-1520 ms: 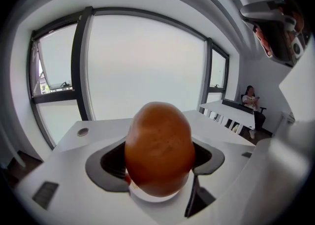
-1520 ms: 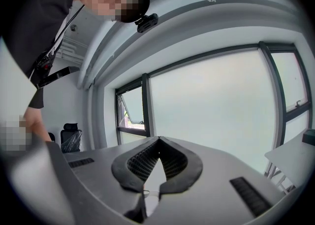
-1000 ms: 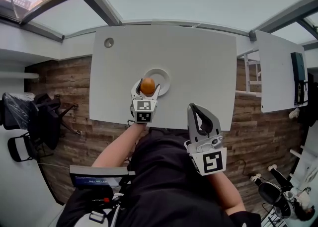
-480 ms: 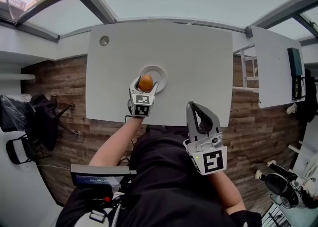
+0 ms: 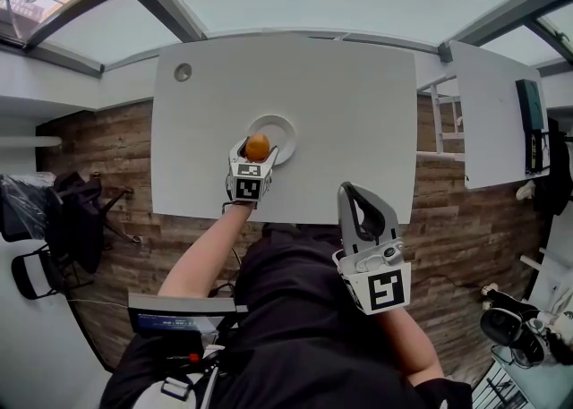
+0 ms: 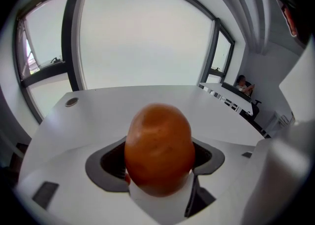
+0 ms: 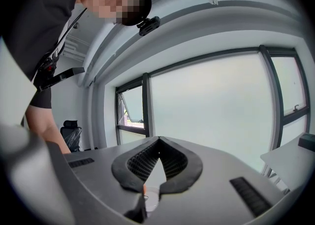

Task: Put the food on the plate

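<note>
Almost there: the left gripper (image 5: 256, 153) holds the orange food (image 6: 158, 147) at the plate (image 5: 286, 129); the right gripper (image 5: 354, 194) is closed, empty.

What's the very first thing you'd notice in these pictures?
The round orange food jumps out first. It is pinched in the left gripper, at the near edge of the white plate on the big white table. The right gripper is shut and empty, held close to the person's body.
</note>
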{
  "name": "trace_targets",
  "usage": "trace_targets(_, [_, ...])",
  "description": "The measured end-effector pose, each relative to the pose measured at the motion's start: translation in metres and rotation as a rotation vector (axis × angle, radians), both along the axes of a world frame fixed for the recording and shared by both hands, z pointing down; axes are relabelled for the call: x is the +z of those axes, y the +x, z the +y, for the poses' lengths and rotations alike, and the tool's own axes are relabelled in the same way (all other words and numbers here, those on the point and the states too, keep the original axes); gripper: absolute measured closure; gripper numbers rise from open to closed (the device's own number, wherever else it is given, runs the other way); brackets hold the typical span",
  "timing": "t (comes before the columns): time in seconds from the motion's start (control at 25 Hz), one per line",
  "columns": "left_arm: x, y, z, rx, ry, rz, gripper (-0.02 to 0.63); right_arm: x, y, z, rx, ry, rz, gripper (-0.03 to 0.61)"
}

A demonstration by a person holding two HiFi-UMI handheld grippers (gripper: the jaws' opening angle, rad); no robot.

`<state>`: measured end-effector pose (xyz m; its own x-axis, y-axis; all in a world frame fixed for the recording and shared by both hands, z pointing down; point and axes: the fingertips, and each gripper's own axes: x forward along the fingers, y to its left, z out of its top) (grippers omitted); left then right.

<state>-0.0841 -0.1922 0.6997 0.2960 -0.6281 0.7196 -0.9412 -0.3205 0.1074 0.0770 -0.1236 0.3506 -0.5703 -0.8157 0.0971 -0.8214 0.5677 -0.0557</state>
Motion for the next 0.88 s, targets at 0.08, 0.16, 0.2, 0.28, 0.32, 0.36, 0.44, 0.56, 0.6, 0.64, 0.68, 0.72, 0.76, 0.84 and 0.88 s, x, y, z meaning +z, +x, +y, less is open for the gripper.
trace_targets(0.08, [0.005,0.001,-0.002,0.009,-0.003,-0.008,0.275,0.004,0.003,-0.001,0.005,-0.015,0.000,0.581])
trace_targets(0.16, [0.005,0.002,-0.002,0.013,-0.004,0.001,0.275,0.005,0.001,0.000,0.008,-0.021,-0.010,0.581])
trace_targets(0.2, [0.005,0.002,-0.003,0.008,-0.007,0.010,0.275,0.005,0.000,0.000,0.005,-0.018,-0.009,0.581])
trace_targets(0.28, [0.009,0.002,-0.004,-0.007,-0.019,0.022,0.275,0.005,-0.001,-0.002,-0.006,-0.007,0.007,0.581])
trace_targets(0.32, [0.011,0.002,-0.005,-0.011,-0.025,0.024,0.275,0.005,-0.002,-0.002,-0.011,-0.006,0.016,0.581])
trace_targets(0.36, [0.012,0.002,-0.004,-0.011,-0.030,0.027,0.275,0.006,-0.003,-0.003,-0.013,-0.007,0.022,0.581])
trace_targets(0.44, [0.014,0.003,-0.004,-0.005,-0.032,0.036,0.275,0.008,-0.002,-0.002,-0.014,-0.014,0.028,0.581])
trace_targets(0.56, [0.014,0.006,-0.005,0.003,-0.034,0.047,0.275,0.011,0.000,-0.002,-0.008,-0.026,0.030,0.581])
trace_targets(0.6, [0.015,0.006,-0.005,0.009,-0.039,0.046,0.275,0.011,0.000,-0.002,-0.006,-0.026,0.030,0.581])
trace_targets(0.64, [0.017,0.007,-0.005,0.016,-0.047,0.043,0.275,0.010,-0.001,-0.002,-0.005,-0.025,0.028,0.581])
trace_targets(0.68, [0.019,0.007,-0.005,0.024,-0.054,0.041,0.275,0.010,-0.001,-0.002,-0.004,-0.023,0.027,0.581])
trace_targets(0.72, [0.021,0.008,-0.005,0.030,-0.062,0.039,0.275,0.010,-0.001,-0.003,-0.002,-0.023,0.027,0.581])
trace_targets(0.76, [0.023,0.008,-0.005,0.036,-0.069,0.038,0.275,0.010,-0.001,-0.003,-0.001,-0.025,0.027,0.581])
trace_targets(0.84, [0.025,0.007,-0.004,0.042,-0.079,0.035,0.275,0.011,0.000,-0.003,0.005,-0.030,0.030,0.581])
trace_targets(0.88, [0.026,0.007,-0.004,0.044,-0.082,0.035,0.275,0.011,0.001,-0.003,0.010,-0.031,0.031,0.581])
